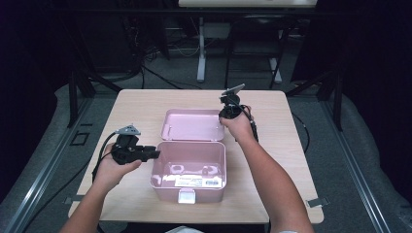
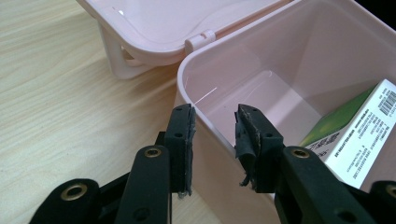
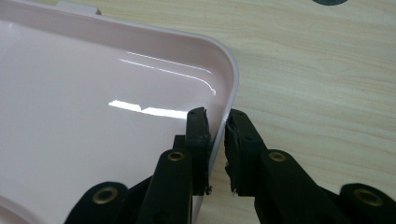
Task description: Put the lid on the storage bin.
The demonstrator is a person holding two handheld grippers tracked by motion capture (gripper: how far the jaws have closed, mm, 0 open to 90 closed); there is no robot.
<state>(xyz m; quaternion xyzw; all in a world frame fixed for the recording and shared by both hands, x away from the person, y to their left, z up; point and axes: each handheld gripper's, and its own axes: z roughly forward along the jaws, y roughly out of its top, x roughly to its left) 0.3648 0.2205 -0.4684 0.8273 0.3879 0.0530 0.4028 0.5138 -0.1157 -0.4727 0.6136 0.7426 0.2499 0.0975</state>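
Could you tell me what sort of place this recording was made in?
Probably a lab or recording workspace: a lone wooden table on grey floor, dark curtains around it, loose cables and desk legs behind.

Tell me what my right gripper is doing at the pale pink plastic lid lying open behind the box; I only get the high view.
Observer: The right gripper straddles the side rim of the pale pink plastic lid near a rounded corner, one jaw inside, one outside. The gap is narrow; whether the pads press, I cannot tell.
Operator: And the left one?
Observer: The left gripper straddles a side wall of the pale pink plastic box, jaws open, with a gap at the inner pad.
Operator: What's inside?
Observer: A green and white cardboard carton with a barcode lies in the box.
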